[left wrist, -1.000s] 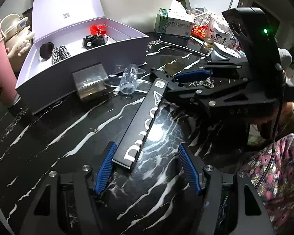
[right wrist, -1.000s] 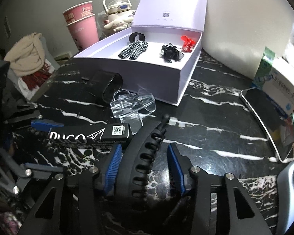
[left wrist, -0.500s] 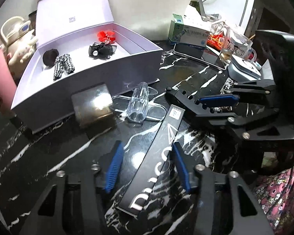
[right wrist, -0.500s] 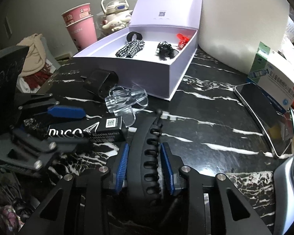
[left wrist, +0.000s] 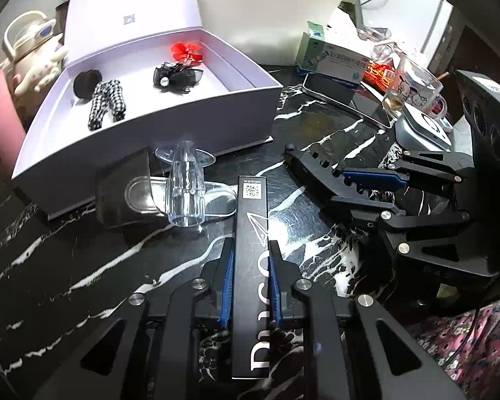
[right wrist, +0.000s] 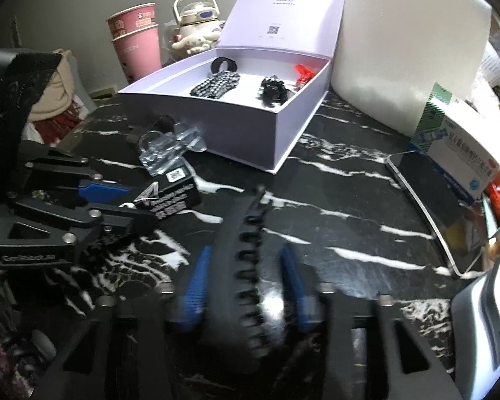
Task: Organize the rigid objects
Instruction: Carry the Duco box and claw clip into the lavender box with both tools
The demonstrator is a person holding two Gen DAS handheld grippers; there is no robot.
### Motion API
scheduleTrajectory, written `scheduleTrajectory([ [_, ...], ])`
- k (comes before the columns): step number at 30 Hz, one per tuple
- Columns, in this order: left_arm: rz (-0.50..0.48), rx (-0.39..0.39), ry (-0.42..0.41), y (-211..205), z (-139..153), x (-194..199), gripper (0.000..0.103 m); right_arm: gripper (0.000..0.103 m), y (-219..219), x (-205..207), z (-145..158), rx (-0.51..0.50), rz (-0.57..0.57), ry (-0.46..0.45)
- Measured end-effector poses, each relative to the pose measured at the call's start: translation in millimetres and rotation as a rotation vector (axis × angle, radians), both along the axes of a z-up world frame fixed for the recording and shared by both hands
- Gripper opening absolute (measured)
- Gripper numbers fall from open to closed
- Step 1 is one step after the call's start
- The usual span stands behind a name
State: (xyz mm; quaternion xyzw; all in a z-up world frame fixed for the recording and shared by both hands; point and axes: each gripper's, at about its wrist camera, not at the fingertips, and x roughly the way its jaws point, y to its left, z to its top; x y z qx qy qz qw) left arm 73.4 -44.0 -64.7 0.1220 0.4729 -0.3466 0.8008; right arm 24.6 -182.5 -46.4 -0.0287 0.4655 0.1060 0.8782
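With the left tool clamped near one end of the long black box on the counter, a lift could tip it into the clear holder. Right tool grips the black toothed hair claw, curved and slick, so it may twist

At the far end of the black marble tabletop, stacked pink paper cups stand beside a cream cartoon-dog figure, with a large white rounded block to the right. A green-and-white medicine carton lies just beyond a dark-screened tablet — a printed glass mug stands near them. Beige cloth sits off the table's left edge.
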Motion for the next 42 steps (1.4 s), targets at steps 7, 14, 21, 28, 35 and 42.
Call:
scheduleTrajectory([
  [7,0.022,-0.023,0.021,5.4,0.5,-5.1,0.018,0.029,-3.2,-1.0,1.5,0.032,0.002,0.01],
  [14,0.055,-0.055,0.011,14.5,7.9,-11.5,0.018,0.029,-1.6,-7.6,4.0,0.052,0.006,0.01],
  [21,0.086,-0.086,-0.026,21.8,17.3,-22.0,0.018,0.029,5.2,-18.0,12.1,0.05,0.028,-0.021],
  [28,0.122,-0.117,-0.084,28.0,32.0,-32.6,0.018,0.029,12.6,-26.8,22.4,0.053,0.056,-0.056],
  [35,0.16,-0.129,-0.119,32.8,47.0,-33.4,0.018,0.029,19.8,-28.6,40.4,0.046,0.091,-0.108],
  [42,0.188,-0.14,-0.152,34.8,62.9,-26.6,0.018,0.029,25.8,-24.9,55.3,0.038,0.125,-0.148],
])
